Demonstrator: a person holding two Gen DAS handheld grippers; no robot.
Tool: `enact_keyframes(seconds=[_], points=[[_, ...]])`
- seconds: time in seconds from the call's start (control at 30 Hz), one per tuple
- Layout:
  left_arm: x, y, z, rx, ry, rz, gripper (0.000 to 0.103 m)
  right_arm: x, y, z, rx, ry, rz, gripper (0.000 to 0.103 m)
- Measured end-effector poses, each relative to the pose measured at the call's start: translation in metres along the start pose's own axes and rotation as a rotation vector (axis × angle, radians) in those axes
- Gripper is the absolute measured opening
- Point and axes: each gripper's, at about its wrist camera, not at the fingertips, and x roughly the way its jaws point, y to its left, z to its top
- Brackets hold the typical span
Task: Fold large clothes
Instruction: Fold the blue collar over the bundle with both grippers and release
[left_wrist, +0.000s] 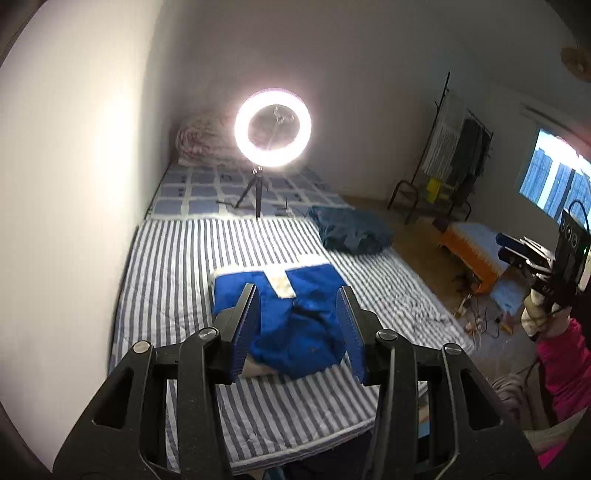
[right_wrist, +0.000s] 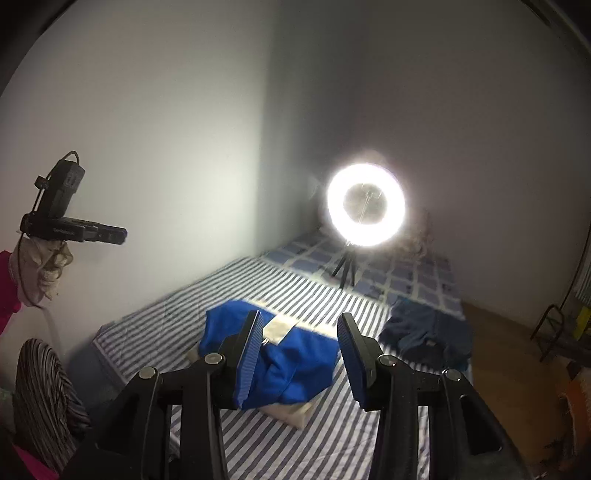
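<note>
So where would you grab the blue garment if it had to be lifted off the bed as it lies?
Probably the two near corners of the blue garment, one gripper each, coming from the near edge of the bed. It lies as a folded bundle with its loose, rumpled end towards the grippers; the far end with the white band looks flat and offers less to pinch.

**Rig and wearer, appearance**

Left gripper (left_wrist: 299, 325): black angular arms, round silver screw heads at the pivots, ribbed blue pads. Right gripper (right_wrist: 300, 349) was built alike. Seen from the side, each carried a black box with a looping cable. The person wore a magenta sleeve (left_wrist: 565, 365) and pale, crumpled gloves (right_wrist: 44, 273).
</note>
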Motion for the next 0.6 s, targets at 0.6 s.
enact_keyframes(seconds=[0.6], points=[[0.034,0.030,-0.002,-0.134,0.028,-0.022,0.051,0.001,-0.009,0.020,0.073,0.085,-0.021,0.057]])
